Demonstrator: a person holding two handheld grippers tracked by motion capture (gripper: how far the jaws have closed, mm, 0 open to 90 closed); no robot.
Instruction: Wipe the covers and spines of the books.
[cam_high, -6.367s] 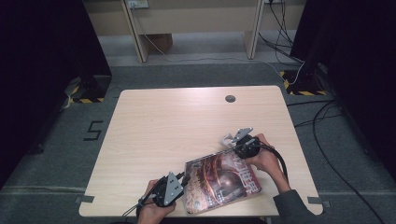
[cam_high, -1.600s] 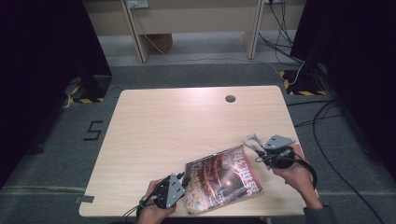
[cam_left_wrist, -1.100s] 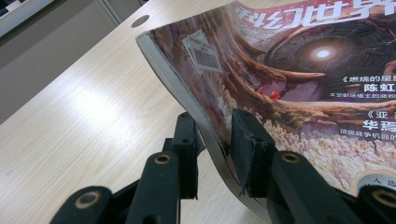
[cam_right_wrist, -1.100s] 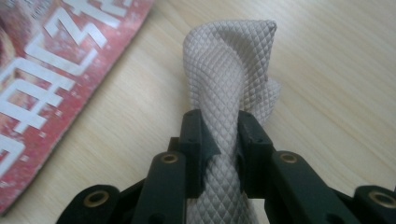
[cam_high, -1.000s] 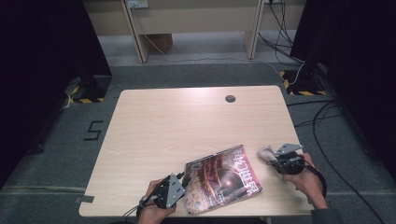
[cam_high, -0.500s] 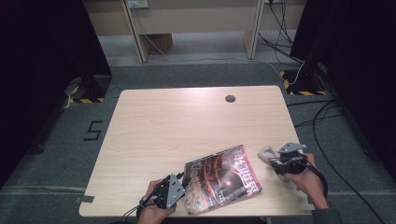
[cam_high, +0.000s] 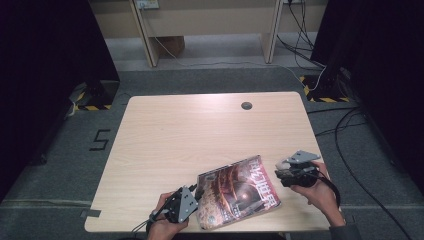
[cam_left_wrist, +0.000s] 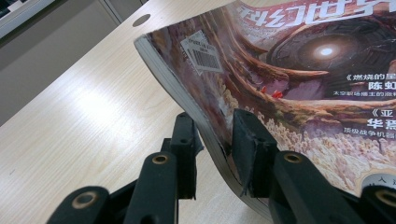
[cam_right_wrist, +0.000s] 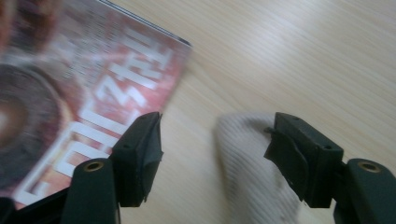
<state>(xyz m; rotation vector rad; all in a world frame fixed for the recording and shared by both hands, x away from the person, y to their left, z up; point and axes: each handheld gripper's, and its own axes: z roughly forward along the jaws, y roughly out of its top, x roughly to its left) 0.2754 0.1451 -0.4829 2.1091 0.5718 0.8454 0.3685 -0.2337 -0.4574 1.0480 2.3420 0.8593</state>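
Glossy magazine (cam_left_wrist: 299, 84) is lying near the table (cam_high: 200, 130) edge, its left edge being clenched by the left gripper (cam_left_wrist: 212, 154). The right gripper (cam_right_wrist: 212, 149) has just been opening, straddling a pale cloth (cam_right_wrist: 252, 172) without pressing it.

Right gripper (cam_high: 286, 172) has pulled off the magazine (cam_high: 237, 191) toward the table's right edge, jaws just opened wide, pale cloth (cam_right_wrist: 252, 172) lying loose between them now.

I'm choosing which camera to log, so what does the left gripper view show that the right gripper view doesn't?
The left gripper view alone shows the white barcode label and the left gripper clamped on the glossy red-brown magazine's page edge. The right gripper view alone shows a ribbed off-white cloth between the right gripper's open jaws. Both show the magazine and the light wooden table.
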